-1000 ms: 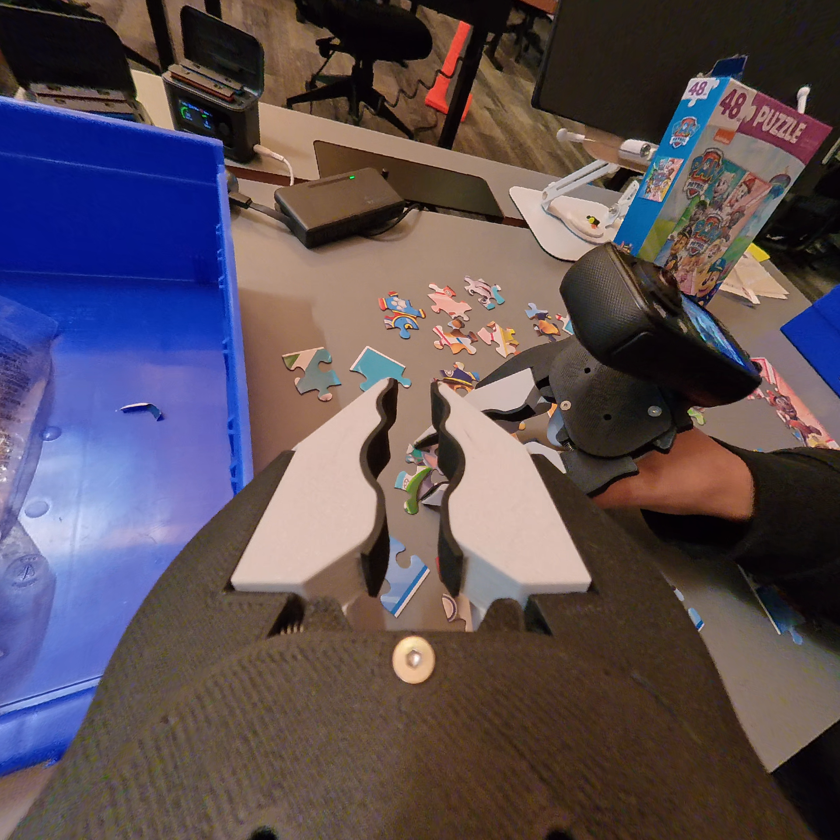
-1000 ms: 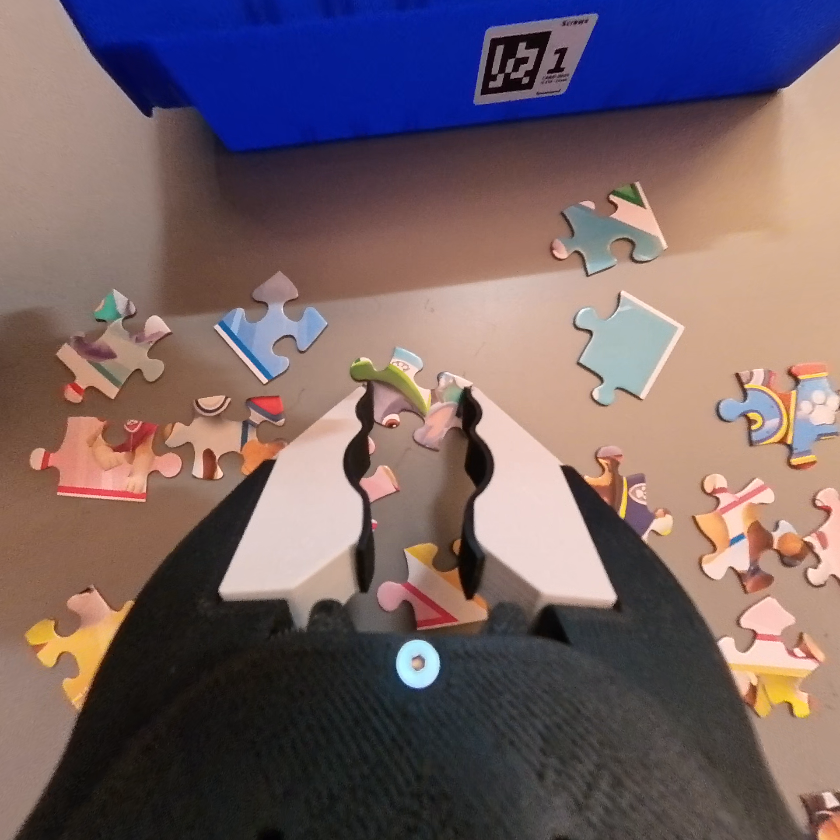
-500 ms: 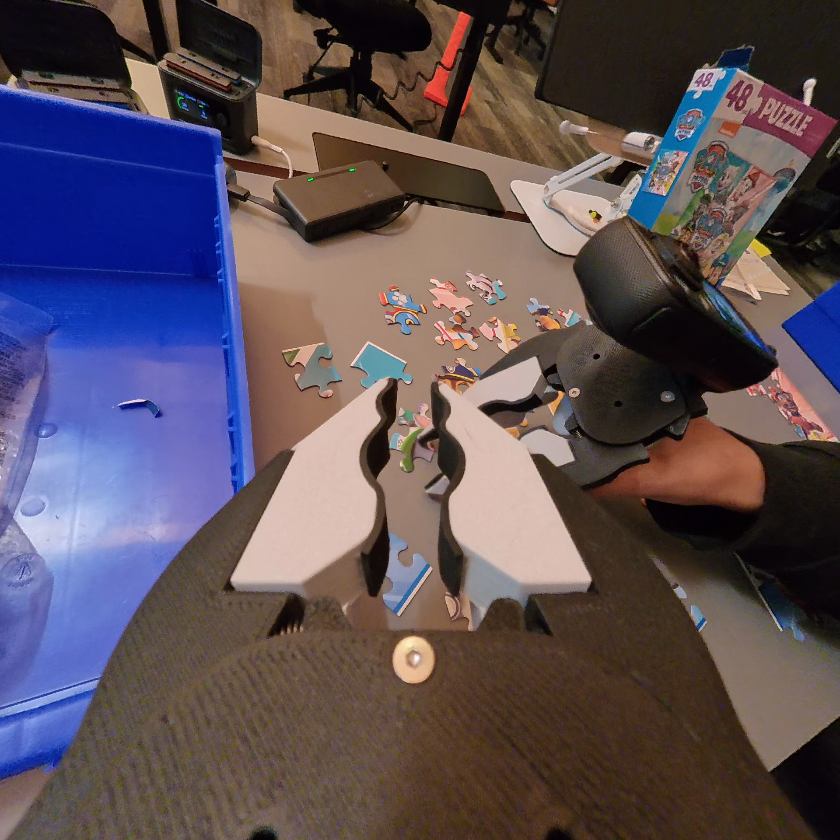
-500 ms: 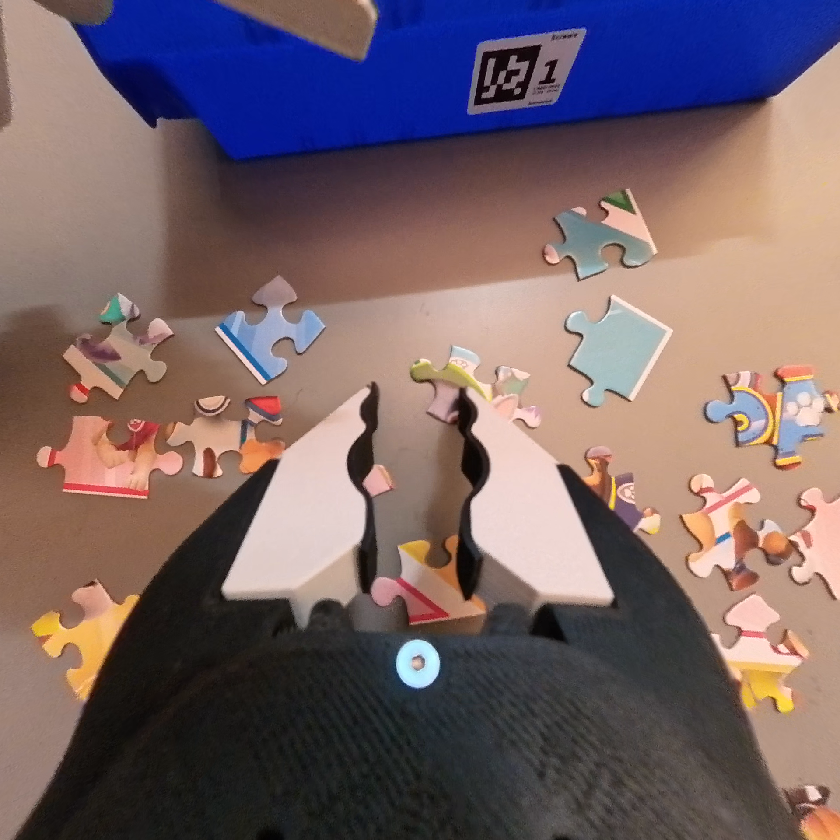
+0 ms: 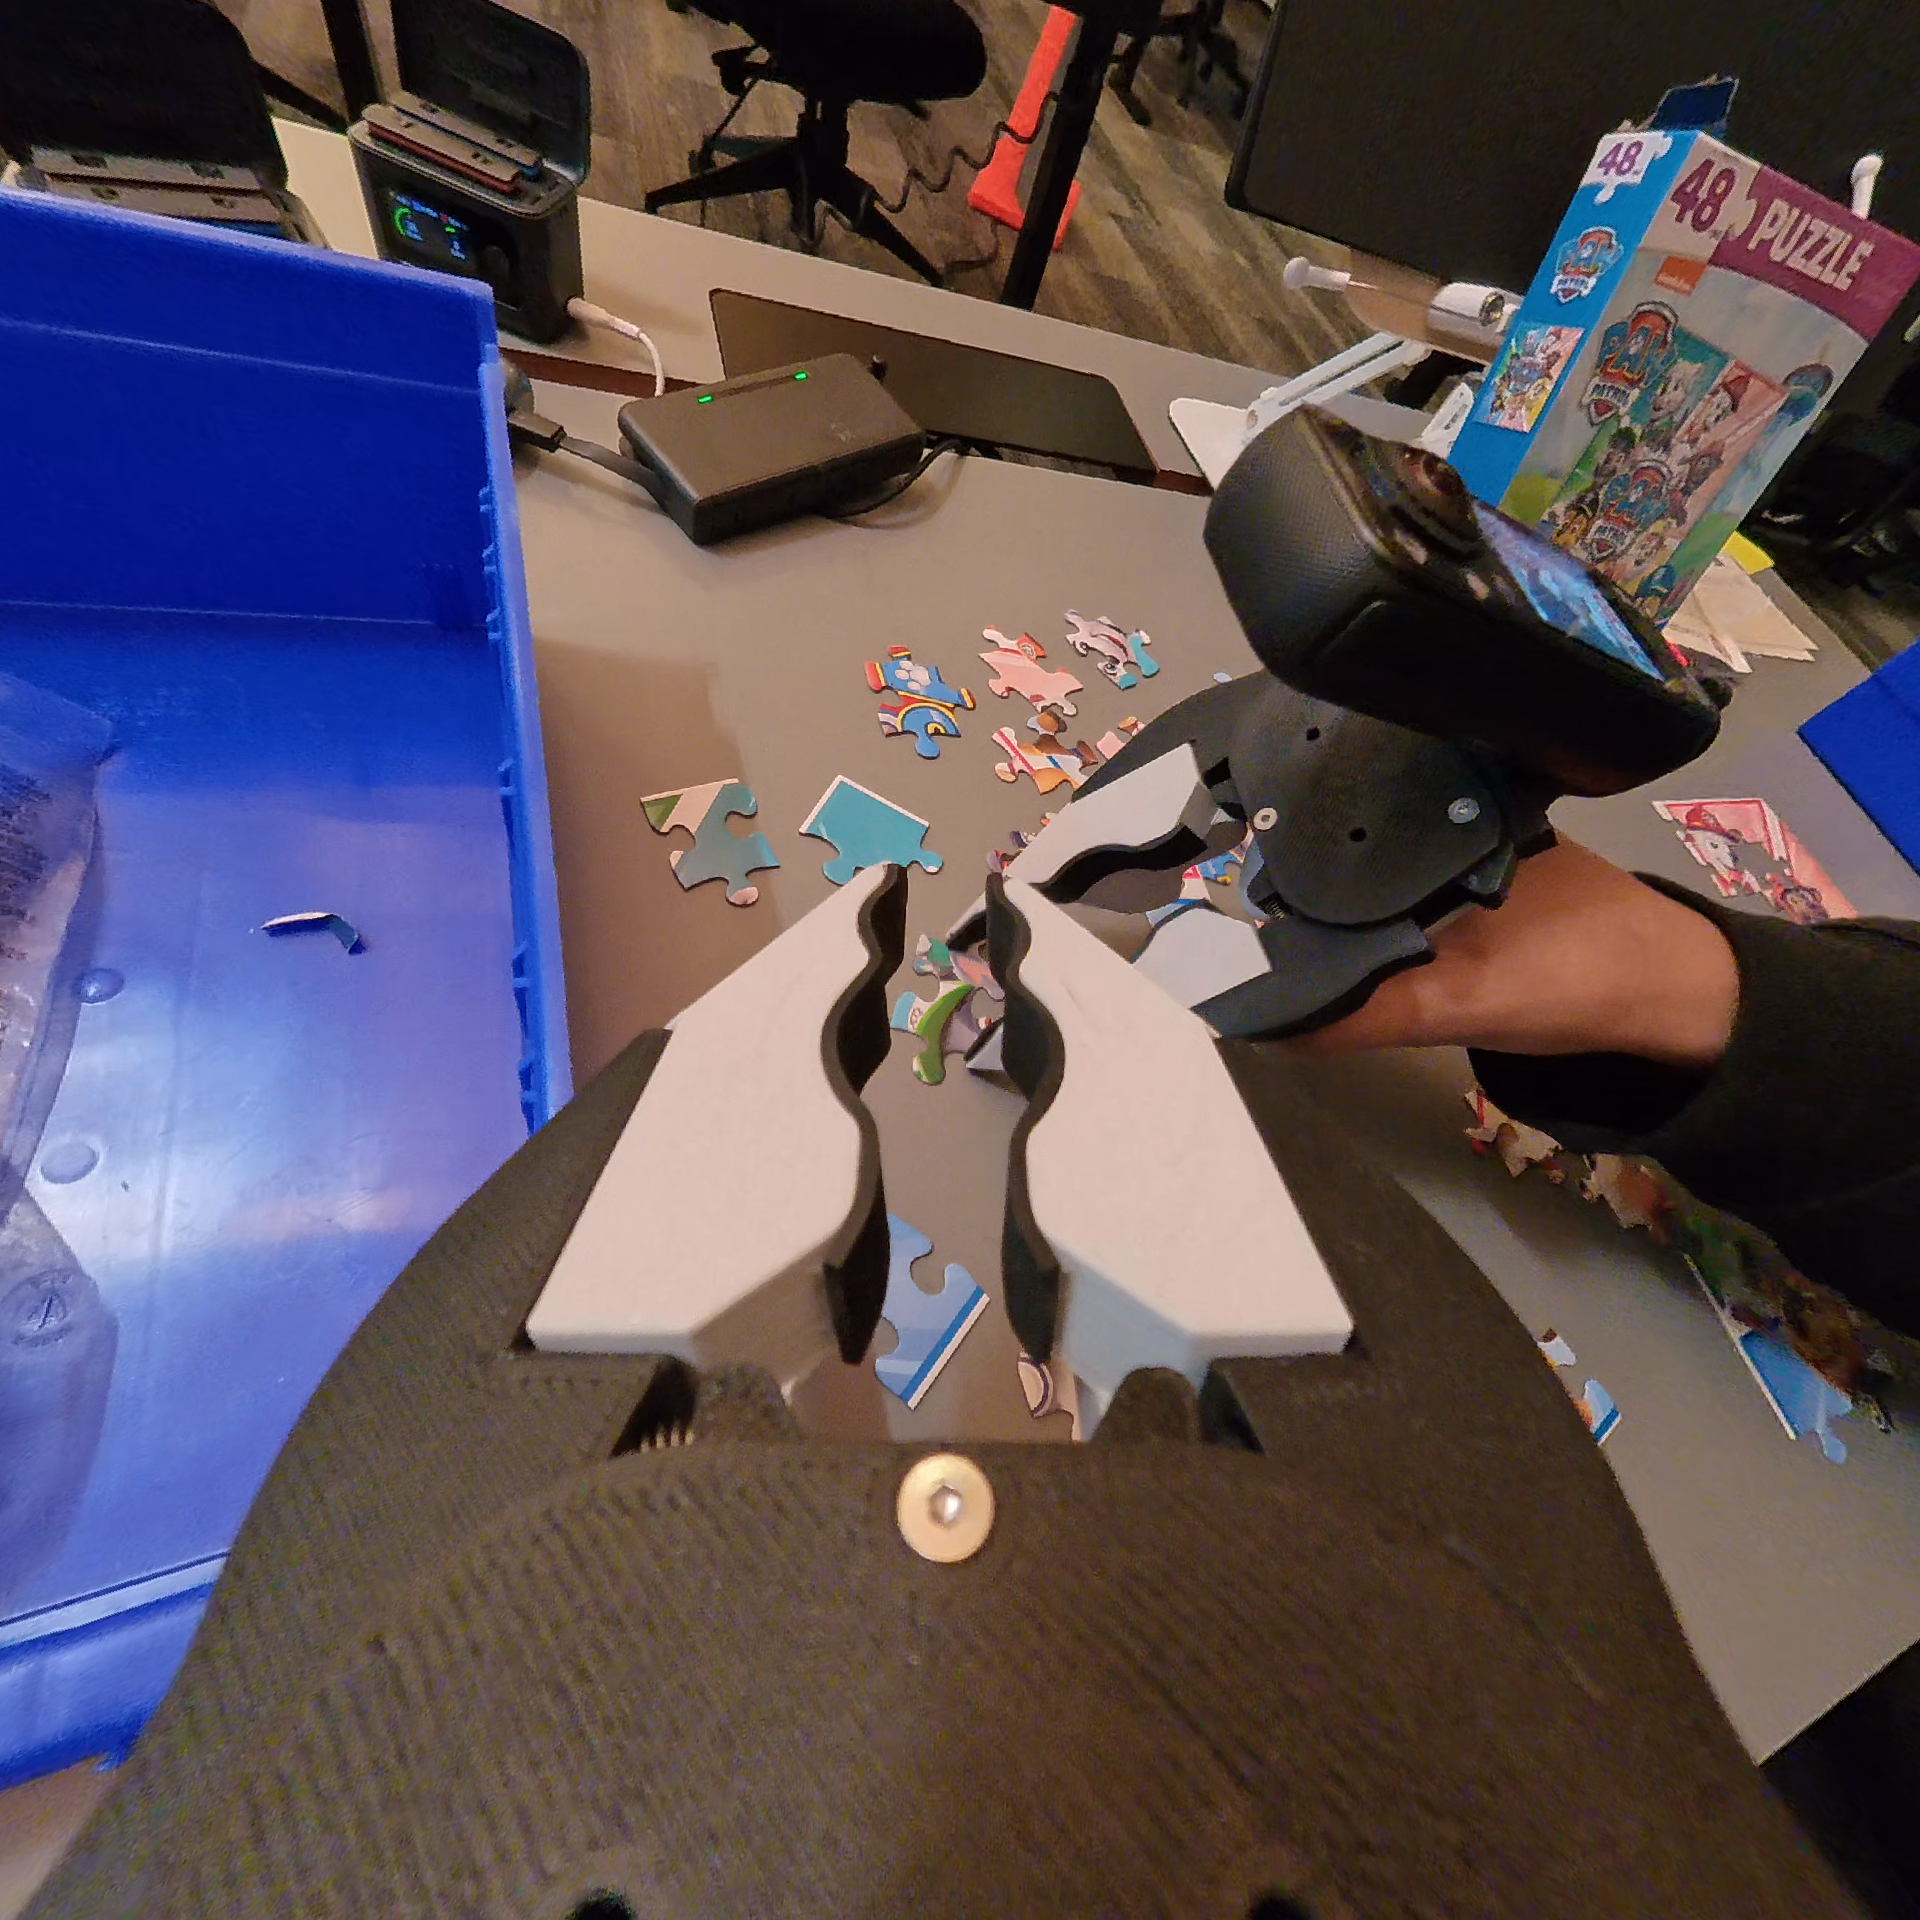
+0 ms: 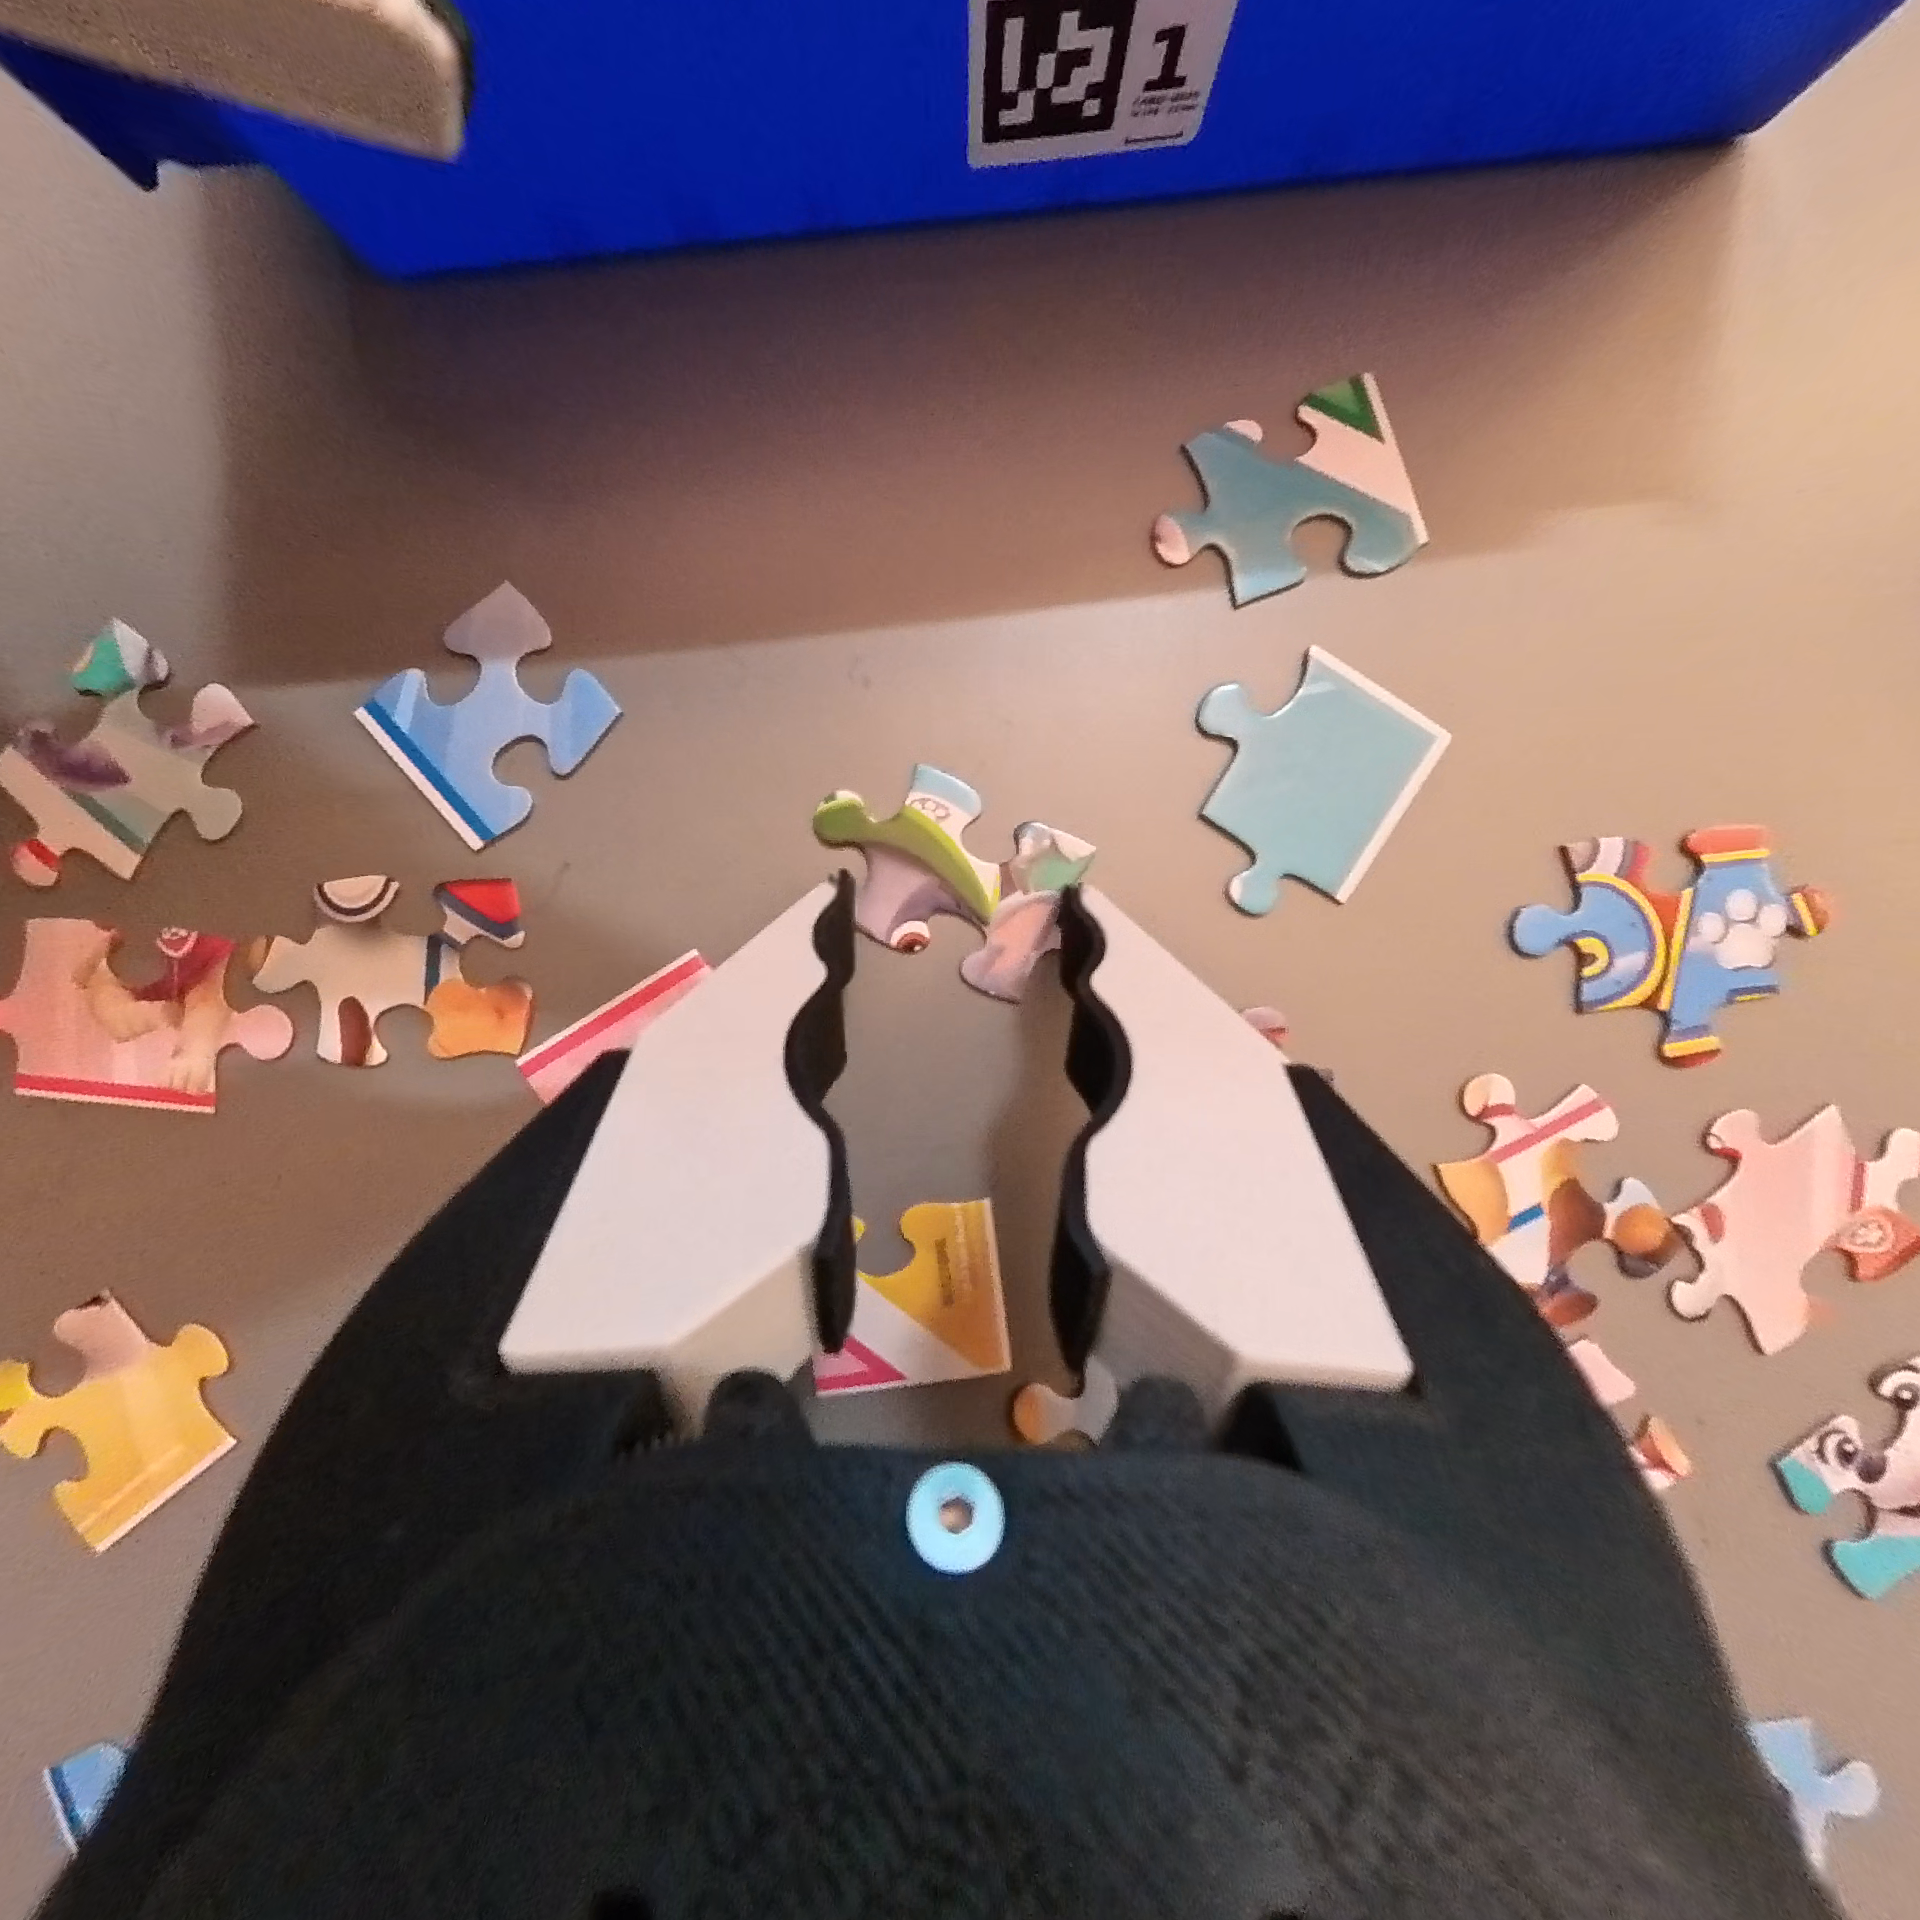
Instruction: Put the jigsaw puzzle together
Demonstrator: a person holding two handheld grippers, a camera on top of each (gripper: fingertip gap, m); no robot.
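While you hold both tools low over the grey table (image 6: 727, 468), the right hand-held gripper (image 6: 951, 894) is the one at the green-and-lilac cardboard puzzle piece (image 6: 925, 862). That piece lies flat on the table right at its fingertips, partly between them and partly just ahead. Its longer side runs crosswise, from one black pad toward the other. The jaws stand wide apart and grip nothing. The right pad (image 6: 1075, 935) overlaps the piece's lilac end, so you cannot tell whether it touches there. The left pad sits just beside the green end.

Your left hand-held gripper (image 5: 943, 883) hovers close by, jaws parted by a narrow slot and empty. The same piece (image 5: 940, 1023) shows through that slot, below and slightly ahead. The blue plastic bin (image 5: 260, 520) lies to its left, well apart from the piece.

A plain teal corner piece (image 6: 1320, 779) lies to the right of the fingertips, and a blue piece with a white-and-blue stripe (image 6: 488, 717) to the left. Several pieces are cut off under the right gripper's body, and its own body hides its lower finger from the left wrist view.
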